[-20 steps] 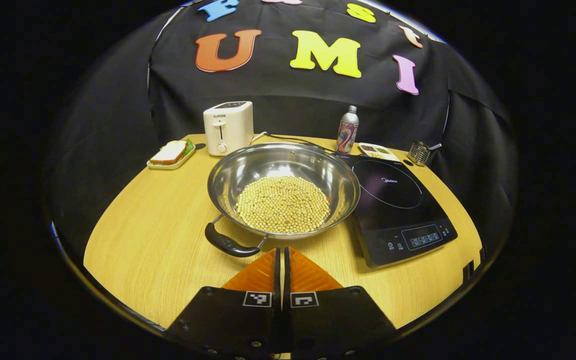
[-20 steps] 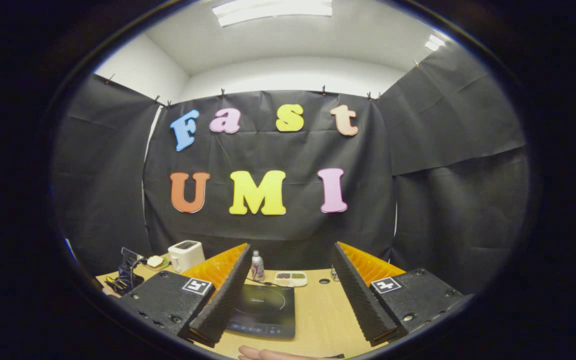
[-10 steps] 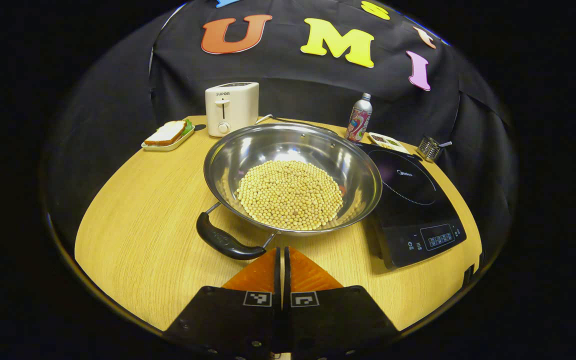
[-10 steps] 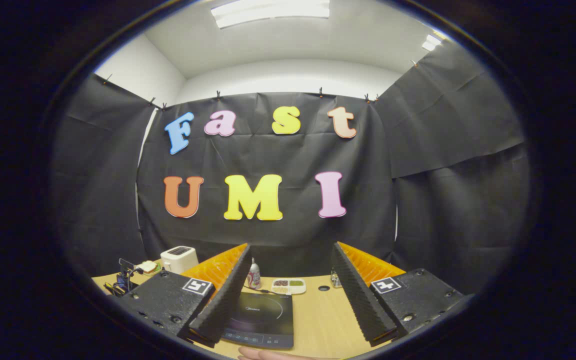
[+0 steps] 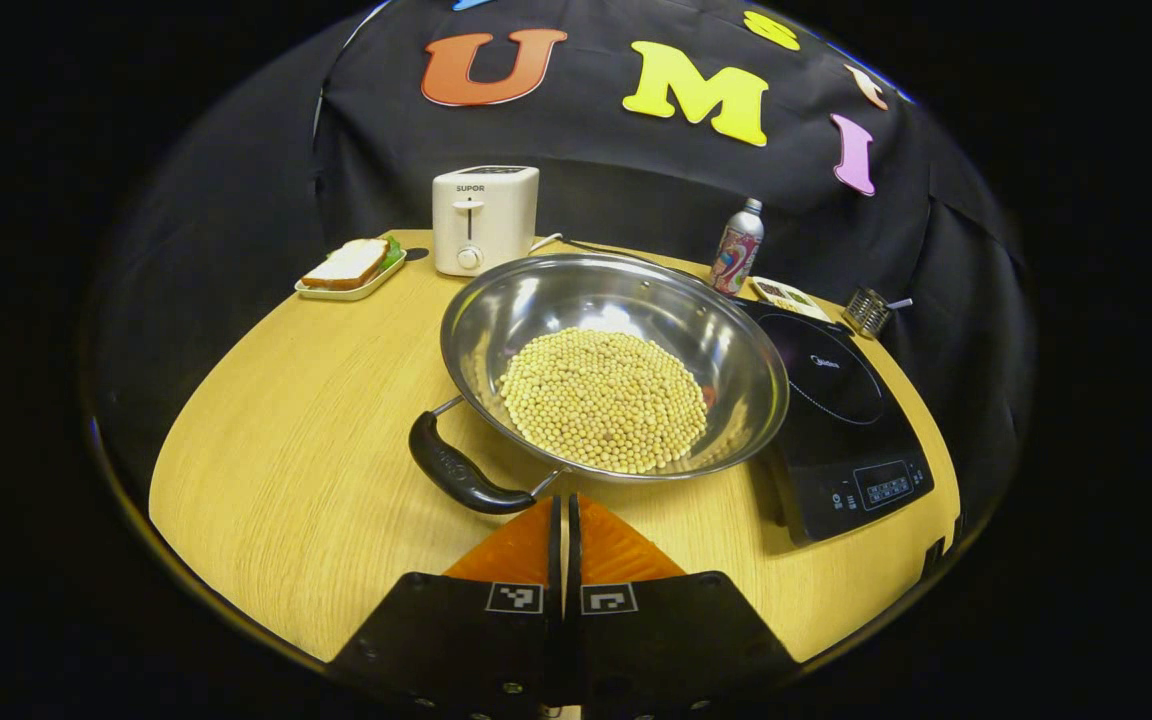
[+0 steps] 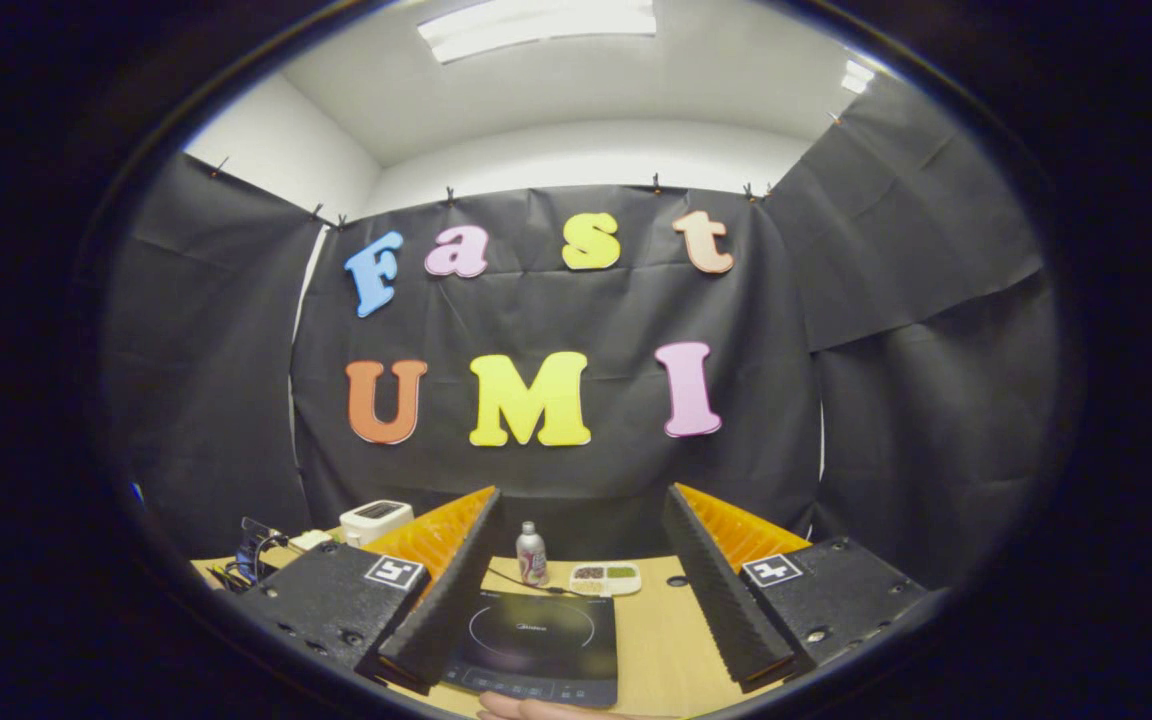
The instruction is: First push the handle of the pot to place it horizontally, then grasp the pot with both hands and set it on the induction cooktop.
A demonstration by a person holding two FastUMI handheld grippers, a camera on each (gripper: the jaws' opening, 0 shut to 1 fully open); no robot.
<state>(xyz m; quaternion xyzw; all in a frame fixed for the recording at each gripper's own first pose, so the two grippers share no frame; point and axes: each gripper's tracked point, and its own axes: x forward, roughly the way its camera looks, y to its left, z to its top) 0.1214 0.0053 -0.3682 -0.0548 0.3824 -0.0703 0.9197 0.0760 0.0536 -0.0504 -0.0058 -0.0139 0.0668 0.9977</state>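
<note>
Two grippers differ: the left gripper has its jaws clenched on nothing, the pot just ahead with its handle angled ahead-left, while the right gripper stands spread, the induction cooktop between its jaws.

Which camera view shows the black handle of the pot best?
The left gripper view: the handle lies in full sight at the near-left rim of the pot, just ahead of the shut left gripper. The right gripper view looks over the induction cooktop toward the wall, so it tells nothing about the handle.
</note>
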